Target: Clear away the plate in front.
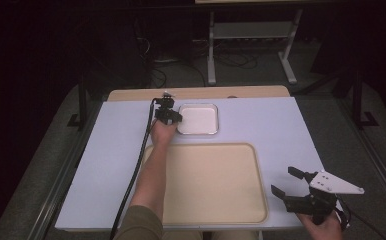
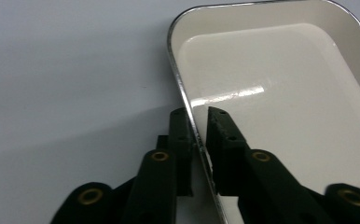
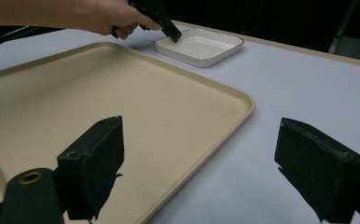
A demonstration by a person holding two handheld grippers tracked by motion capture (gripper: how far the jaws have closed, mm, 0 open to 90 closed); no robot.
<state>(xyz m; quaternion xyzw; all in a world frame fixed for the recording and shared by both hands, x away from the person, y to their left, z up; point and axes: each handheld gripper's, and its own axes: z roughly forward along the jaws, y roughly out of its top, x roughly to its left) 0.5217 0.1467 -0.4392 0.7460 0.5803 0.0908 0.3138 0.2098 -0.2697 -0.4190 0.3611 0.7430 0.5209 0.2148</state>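
Observation:
A small white dish (image 1: 198,120) with a thin metal-looking rim stands at the back of the table, empty. My left gripper (image 1: 173,119) reaches its left edge from the near side. In the left gripper view the two black jaws (image 2: 197,112) straddle that rim, one outside and one inside the dish (image 2: 280,93), pressed close against it. My right gripper (image 1: 282,180) rests at the table's front right corner, jaws wide apart with nothing between them (image 3: 199,140). From there the dish (image 3: 201,46) and the left gripper (image 3: 171,32) appear far off.
A large beige tray (image 1: 211,185), empty, lies at the front middle of the pale table (image 1: 281,125), just in front of the dish. The left forearm crosses the tray's left edge. A black cable trails down the table's left side. Metal stand legs show beyond the table.

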